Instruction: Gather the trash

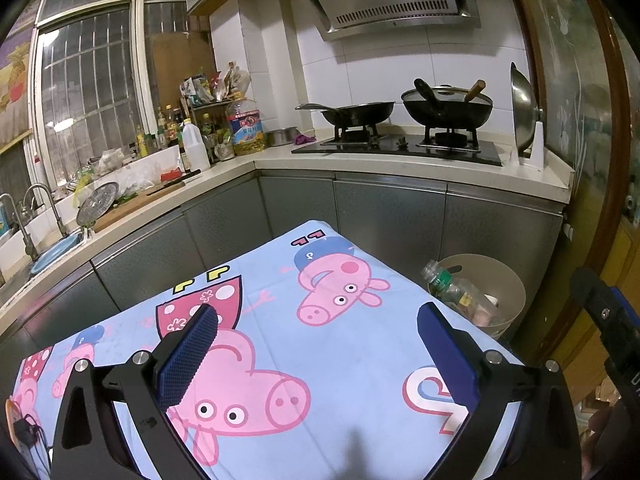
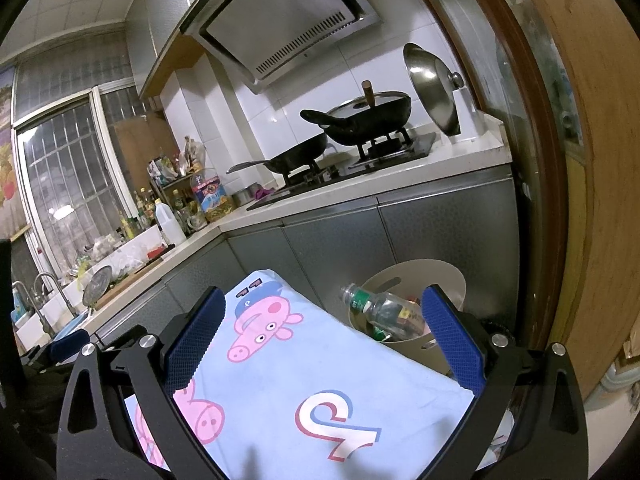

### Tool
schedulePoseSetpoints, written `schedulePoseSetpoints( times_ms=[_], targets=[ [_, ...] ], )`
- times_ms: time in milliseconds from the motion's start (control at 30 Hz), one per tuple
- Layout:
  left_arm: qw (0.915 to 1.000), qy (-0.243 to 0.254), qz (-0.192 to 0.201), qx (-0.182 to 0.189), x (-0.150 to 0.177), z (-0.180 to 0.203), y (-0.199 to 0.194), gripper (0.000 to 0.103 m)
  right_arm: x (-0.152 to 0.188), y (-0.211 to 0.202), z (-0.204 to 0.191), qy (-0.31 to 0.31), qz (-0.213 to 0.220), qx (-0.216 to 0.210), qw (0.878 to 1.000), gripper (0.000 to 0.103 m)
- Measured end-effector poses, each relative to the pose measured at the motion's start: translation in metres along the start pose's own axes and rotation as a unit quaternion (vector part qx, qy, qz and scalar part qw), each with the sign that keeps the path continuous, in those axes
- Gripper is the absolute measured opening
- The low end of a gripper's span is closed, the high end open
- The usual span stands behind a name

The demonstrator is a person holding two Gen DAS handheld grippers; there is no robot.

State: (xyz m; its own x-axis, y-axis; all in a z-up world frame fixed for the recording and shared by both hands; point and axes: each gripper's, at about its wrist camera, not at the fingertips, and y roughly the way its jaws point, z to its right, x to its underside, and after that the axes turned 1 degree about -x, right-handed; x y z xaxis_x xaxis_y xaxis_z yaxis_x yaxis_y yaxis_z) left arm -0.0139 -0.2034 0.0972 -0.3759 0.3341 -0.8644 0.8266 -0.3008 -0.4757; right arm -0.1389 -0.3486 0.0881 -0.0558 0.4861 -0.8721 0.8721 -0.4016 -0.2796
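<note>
A beige trash bin point(image 1: 508, 280) stands on the floor past the table's far right corner; it also shows in the right wrist view point(image 2: 444, 276). A clear plastic bottle with a green label point(image 1: 448, 286) sticks out of the bin at a slant, neck up-left, seen too in the right wrist view point(image 2: 380, 308), with other scraps under it. My left gripper point(image 1: 316, 320) is open and empty above the pig-print blue tablecloth point(image 1: 360, 380). My right gripper point(image 2: 324, 304) is open and empty above the cloth's right edge point(image 2: 320, 380), near the bin. No loose trash shows on the cloth.
Grey cabinets point(image 1: 392, 216) run behind the table under a pale counter. A stove with two black pans point(image 1: 444, 110) is at the back. A sink point(image 1: 52, 248), cutting board and several bottles line the left counter. A wooden door frame point(image 2: 560, 200) stands at right.
</note>
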Motion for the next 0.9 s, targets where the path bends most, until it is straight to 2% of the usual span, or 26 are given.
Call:
schedulePoseSetpoints(
  times_ms=[267, 900],
  targets=[
    [1.0, 0.0, -0.001, 0.0, 0.001, 0.0, 0.0, 0.099, 0.014, -0.006, -0.005, 0.002, 0.006, -0.002, 1.0, 0.098],
    [1.0, 0.004, -0.001, 0.002, 0.001, -0.001, 0.001, 0.099, 0.012, -0.014, -0.007, 0.016, 0.004, -0.005, 1.0, 0.098]
  ],
)
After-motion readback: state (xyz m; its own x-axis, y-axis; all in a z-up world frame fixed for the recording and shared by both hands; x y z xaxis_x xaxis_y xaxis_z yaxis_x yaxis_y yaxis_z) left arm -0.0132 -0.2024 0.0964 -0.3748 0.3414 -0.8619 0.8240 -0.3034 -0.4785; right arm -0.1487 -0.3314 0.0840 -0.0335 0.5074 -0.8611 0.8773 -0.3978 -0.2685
